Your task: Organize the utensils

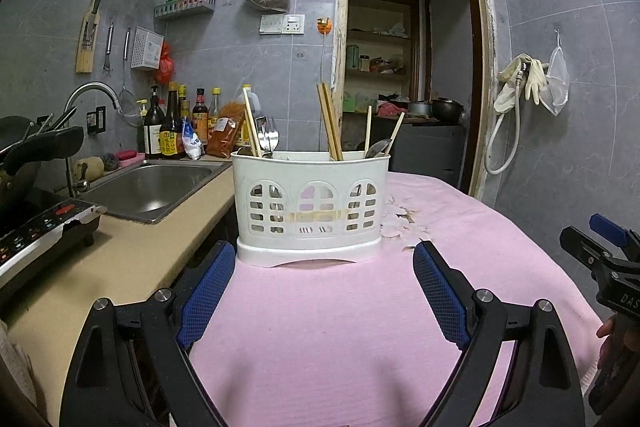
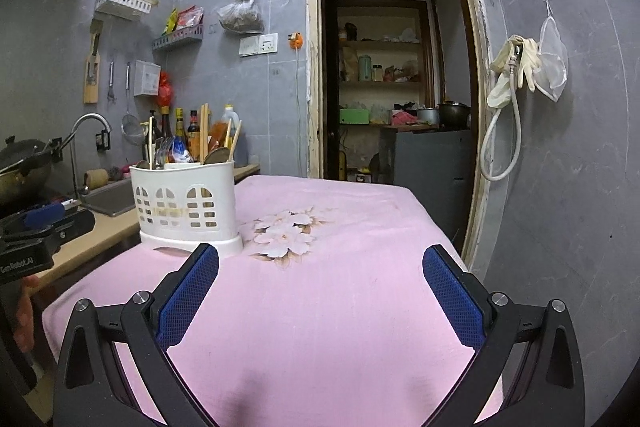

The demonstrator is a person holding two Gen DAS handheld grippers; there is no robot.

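both grippers' jaws wide, utensil caddy w/ chopsticks ahead.

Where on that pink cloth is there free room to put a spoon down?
The pink cloth lies bare between the white utensil caddy and the doorway-side edge, except for its printed flower patch. Both open grippers hover over its near end. The counter by the sink is crowded with bottles.
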